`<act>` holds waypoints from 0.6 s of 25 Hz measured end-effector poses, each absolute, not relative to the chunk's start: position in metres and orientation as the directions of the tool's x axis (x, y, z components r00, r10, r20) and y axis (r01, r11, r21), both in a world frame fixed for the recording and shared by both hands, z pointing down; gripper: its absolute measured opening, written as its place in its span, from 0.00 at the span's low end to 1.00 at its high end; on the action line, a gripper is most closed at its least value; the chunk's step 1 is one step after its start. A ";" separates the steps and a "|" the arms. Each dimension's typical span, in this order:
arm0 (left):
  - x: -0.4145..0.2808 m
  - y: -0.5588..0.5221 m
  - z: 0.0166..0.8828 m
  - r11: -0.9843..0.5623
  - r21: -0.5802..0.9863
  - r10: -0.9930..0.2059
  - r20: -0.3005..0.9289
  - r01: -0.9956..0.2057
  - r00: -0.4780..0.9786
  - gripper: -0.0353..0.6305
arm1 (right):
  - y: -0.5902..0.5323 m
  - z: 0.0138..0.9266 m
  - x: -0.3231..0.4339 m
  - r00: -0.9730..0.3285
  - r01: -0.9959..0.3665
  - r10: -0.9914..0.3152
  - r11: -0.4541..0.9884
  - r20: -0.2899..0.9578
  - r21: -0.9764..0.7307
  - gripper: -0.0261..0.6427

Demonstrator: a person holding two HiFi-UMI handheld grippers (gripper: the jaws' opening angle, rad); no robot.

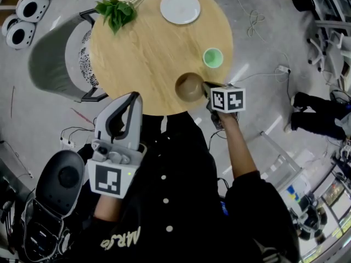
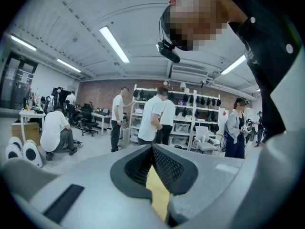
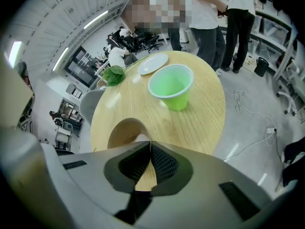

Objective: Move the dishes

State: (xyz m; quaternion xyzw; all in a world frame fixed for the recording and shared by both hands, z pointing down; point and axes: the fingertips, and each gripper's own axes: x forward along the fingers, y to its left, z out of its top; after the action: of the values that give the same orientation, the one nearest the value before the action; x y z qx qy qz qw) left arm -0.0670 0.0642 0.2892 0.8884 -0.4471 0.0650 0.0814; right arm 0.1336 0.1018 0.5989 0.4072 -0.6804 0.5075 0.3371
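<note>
Right gripper (image 3: 148, 143), fingers (image 3: 164, 163) pinching brown bowl (image 3: 121, 132) rim (green cup (image 3: 172, 87) beyond).

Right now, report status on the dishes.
Left gripper shut, empty, off the table. Right gripper shut on brown bowl, at its rim, near table edge. Green cup just beyond it; white plate far side.

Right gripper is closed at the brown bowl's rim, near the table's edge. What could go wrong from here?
1. The right gripper seems to pinch only the thin rim of the bowl with its jaw tips, so the bowl could tilt or slip out.
2. The bowl sits close to the near edge of the table, so a slip might send it to the floor.
</note>
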 end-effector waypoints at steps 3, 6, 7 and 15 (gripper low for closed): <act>-0.067 0.064 0.290 -0.587 0.086 -0.783 0.193 -0.805 0.592 0.06 | 0.101 0.598 0.134 -0.447 -0.894 -0.225 0.149 0.866 -0.423 0.07; -0.068 0.063 0.293 -0.584 0.097 -0.782 0.198 -0.806 0.591 0.06 | 0.101 0.593 0.134 -0.457 -0.889 -0.234 0.148 0.858 -0.433 0.10; -0.068 0.063 0.295 -0.583 0.104 -0.782 0.199 -0.806 0.591 0.06 | 0.101 0.590 0.135 -0.459 -0.888 -0.238 0.150 0.856 -0.434 0.11; -0.058 0.040 0.308 -0.620 0.102 -0.745 0.232 -0.778 0.625 0.06 | 0.035 0.466 0.157 -0.535 -0.843 -0.604 0.341 0.591 -0.415 0.25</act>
State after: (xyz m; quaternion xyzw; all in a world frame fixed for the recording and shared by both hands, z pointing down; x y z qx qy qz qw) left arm -0.0580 0.0397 0.3079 0.8962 -0.4248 0.0836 0.0965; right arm 0.1568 0.0352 0.4664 0.4516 -0.8013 0.3542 0.1690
